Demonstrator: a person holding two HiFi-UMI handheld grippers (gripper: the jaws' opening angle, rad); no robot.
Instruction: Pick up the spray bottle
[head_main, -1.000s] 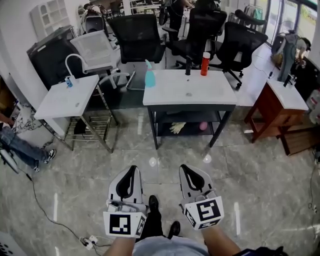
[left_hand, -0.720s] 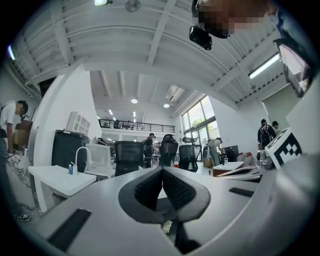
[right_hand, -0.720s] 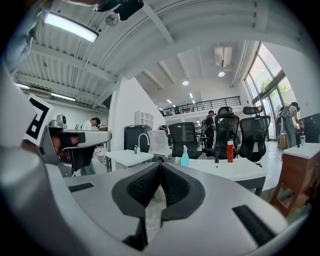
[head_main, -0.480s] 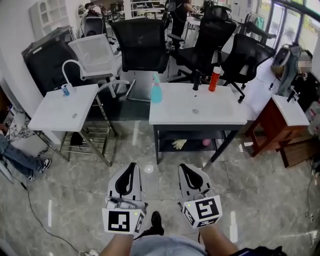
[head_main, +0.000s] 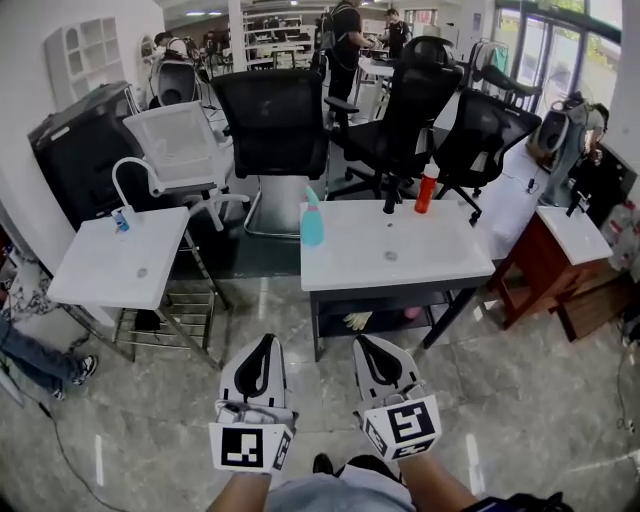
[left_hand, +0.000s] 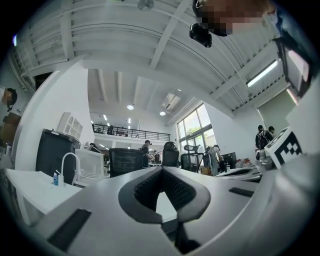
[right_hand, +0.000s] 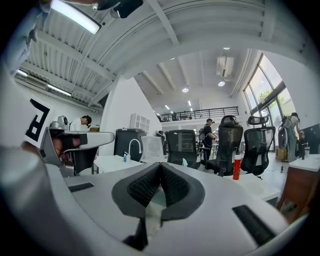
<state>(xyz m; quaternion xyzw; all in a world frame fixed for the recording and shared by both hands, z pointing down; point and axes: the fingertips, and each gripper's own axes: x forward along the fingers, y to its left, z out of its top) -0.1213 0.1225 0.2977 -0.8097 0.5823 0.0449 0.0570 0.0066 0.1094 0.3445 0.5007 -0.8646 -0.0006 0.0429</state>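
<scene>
The teal spray bottle (head_main: 312, 218) stands upright at the back left of a white sink-top table (head_main: 440, 262); the right gripper view shows only its tip (right_hand: 185, 162), just above the jaws. Both grippers hover over the floor in front of that table, well short of it. My left gripper (head_main: 263, 346) is shut and empty, its tips meeting (left_hand: 161, 168). Beside it, my right gripper (head_main: 369, 344) is also shut, with nothing between its pads (right_hand: 161, 164). Each points level toward the table.
A red bottle (head_main: 427, 188) and a black tap (head_main: 388, 206) stand at the table's back. A second white sink stand (head_main: 120, 262) is at the left, a brown cabinet (head_main: 545, 262) at the right. Office chairs (head_main: 275, 120) crowd behind. A person's leg (head_main: 40, 360) lies at far left.
The table and spray bottle have drawn nearer and lower in the head view as both grippers moved forward together. Both stayed shut.
</scene>
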